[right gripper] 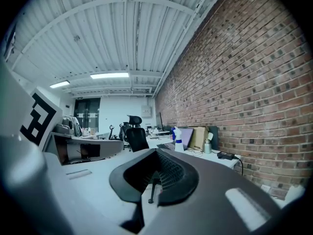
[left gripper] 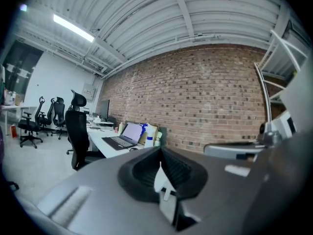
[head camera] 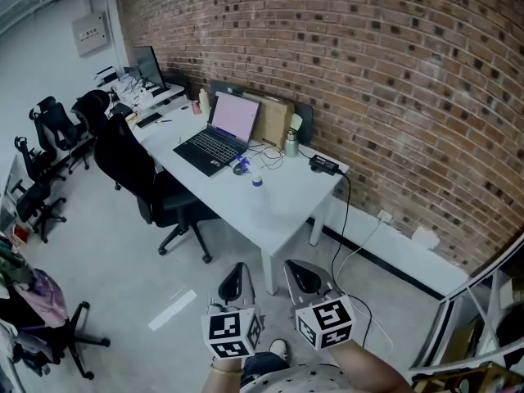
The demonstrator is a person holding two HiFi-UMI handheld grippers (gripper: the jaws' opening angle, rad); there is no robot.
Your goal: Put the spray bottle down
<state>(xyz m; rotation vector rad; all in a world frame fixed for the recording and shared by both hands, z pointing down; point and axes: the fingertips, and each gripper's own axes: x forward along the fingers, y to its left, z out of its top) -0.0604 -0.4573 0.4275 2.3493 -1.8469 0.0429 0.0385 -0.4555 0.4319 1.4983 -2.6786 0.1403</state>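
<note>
Spray bottle (head camera: 256, 180) standing upright mid-counter (head camera: 286, 215), just beside laptop (head camera: 217, 133). Left gripper (head camera: 237, 278) and right gripper (head camera: 304, 277) hovering well apart from it, off counter's near end. Jaws pressing together, holding nothing. Judging bottle light, rigid, slick plastic. Gripping body below trigger looking safest.

Brick wall (head camera: 368, 72) runs 11 to 4 o'clock. White painted wall (head camera: 49, 47) at 10, with a grey wall box (head camera: 90, 33) on it. Floor (head camera: 106, 260) is pale grey, with a strip of white tape (head camera: 172, 309) at 7. White tabletop (head camera: 282, 207) at centre against the brick, open laptop (head camera: 219, 133) on it, black office chair (head camera: 135, 170) on its 9 side. More desks with a monitor (head camera: 149, 65) at 11, spare black chairs (head camera: 49, 129) at 9. White trunking (head camera: 401, 256) along the wall foot at 4. Ceiling (left gripper: 146, 13) is white corrugated panels, strip lights (left gripper: 73, 27) on.
</note>
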